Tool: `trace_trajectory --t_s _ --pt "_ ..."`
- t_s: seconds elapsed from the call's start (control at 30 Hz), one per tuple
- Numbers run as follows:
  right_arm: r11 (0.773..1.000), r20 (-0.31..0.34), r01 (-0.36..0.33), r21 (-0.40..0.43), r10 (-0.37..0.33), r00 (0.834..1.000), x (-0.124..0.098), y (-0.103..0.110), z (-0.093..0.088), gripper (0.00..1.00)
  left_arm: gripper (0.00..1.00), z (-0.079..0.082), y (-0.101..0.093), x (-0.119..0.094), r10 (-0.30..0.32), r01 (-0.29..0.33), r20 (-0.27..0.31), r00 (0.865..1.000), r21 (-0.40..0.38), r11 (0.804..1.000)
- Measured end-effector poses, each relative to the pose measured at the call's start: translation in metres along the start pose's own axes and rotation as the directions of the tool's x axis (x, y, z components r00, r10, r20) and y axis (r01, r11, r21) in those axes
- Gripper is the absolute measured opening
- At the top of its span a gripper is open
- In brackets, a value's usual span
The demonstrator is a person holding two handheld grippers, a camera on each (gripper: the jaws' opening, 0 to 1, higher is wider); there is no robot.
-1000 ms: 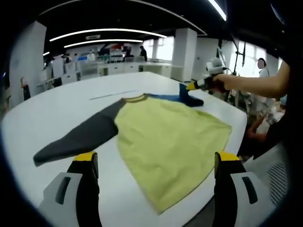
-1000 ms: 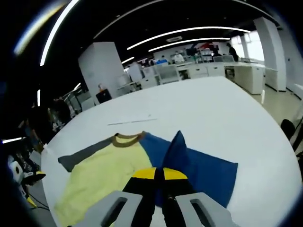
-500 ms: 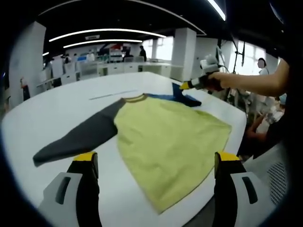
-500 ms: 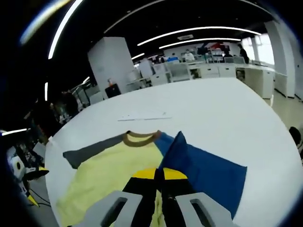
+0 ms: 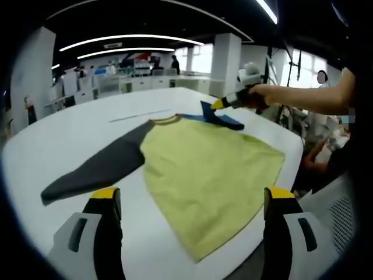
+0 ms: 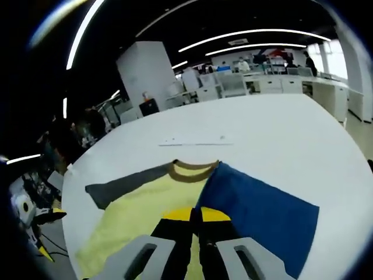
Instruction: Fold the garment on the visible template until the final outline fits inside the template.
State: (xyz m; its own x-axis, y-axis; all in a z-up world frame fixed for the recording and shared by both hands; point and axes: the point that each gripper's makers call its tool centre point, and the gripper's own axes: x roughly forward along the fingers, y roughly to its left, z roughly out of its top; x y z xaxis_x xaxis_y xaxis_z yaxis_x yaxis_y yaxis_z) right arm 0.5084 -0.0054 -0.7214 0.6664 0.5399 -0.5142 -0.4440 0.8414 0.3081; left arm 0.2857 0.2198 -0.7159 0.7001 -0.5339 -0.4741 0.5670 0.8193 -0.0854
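While the garment (image 5: 204,169) lies flat on the white table (image 5: 70,128), the right gripper (image 6: 195,214) has its jaws pinched together on the blue sleeve (image 6: 262,204), holding its edge. Against the frames a second back, the sleeve is carried further toward the garment's yellow body (image 6: 140,216): the raised peak of blue cloth seen earlier at the jaw tips has flattened out in the right gripper view. In the left gripper view the right gripper (image 5: 217,105) sits higher and closer to the collar (image 5: 167,121) than before, with blue cloth hanging under its tip. So the sleeve fold is under way, not finished. Most of the blue sleeve remains outside the yellow body, on the side away from the grey sleeve (image 5: 96,169).

The left gripper (image 5: 189,201) has not shifted; jaws spread wide, holding nothing, hovering over the table at the garment's hem edge. Grey sleeve is spread out flat from the collar, untouched.

No template outline can be made out on the table; only a thin strip (image 6: 195,140) lies beyond the collar, too small to identify. A person's arm (image 5: 309,99) carries the right gripper.

Judgement: early stage. Blue sleeve needs laying across the yellow body, then grey sleeve, then the hem. Risk: cloth slipping from the pinch mid-carry, or dragging the whole garment.
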Motion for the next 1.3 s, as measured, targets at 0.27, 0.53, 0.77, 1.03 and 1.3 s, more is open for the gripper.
trace_trajectory --t_s 0.27,0.53,0.77,1.03,1.3 --pt "0.999 -0.014 -0.026 -0.032 0.026 1.000 0.018 0.014 0.006 0.00 0.99 0.000 0.001 0.001 0.002 -0.002 0.000 1.000 0.003 1.000" --pt "0.997 -0.036 -0.035 -0.063 0.033 0.999 0.031 0.030 0.003 0.00 0.98 -0.005 0.001 0.000 0.003 -0.004 -0.010 1.000 -0.001 1.000" --pt "0.992 -0.057 -0.056 -0.113 0.050 0.997 0.041 0.048 0.003 0.00 0.98 -0.007 0.002 -0.003 0.011 -0.011 -0.013 1.000 0.000 1.000" --pt "0.987 -0.063 -0.092 -0.132 0.084 0.994 0.052 0.070 0.006 0.00 0.98 -0.007 0.002 -0.004 0.019 -0.019 -0.008 1.000 -0.002 1.000" --pt "0.979 -0.073 -0.118 -0.165 0.107 0.992 0.063 0.089 0.009 0.00 0.98 -0.007 0.003 -0.005 0.024 -0.024 -0.008 1.000 0.004 1.000"
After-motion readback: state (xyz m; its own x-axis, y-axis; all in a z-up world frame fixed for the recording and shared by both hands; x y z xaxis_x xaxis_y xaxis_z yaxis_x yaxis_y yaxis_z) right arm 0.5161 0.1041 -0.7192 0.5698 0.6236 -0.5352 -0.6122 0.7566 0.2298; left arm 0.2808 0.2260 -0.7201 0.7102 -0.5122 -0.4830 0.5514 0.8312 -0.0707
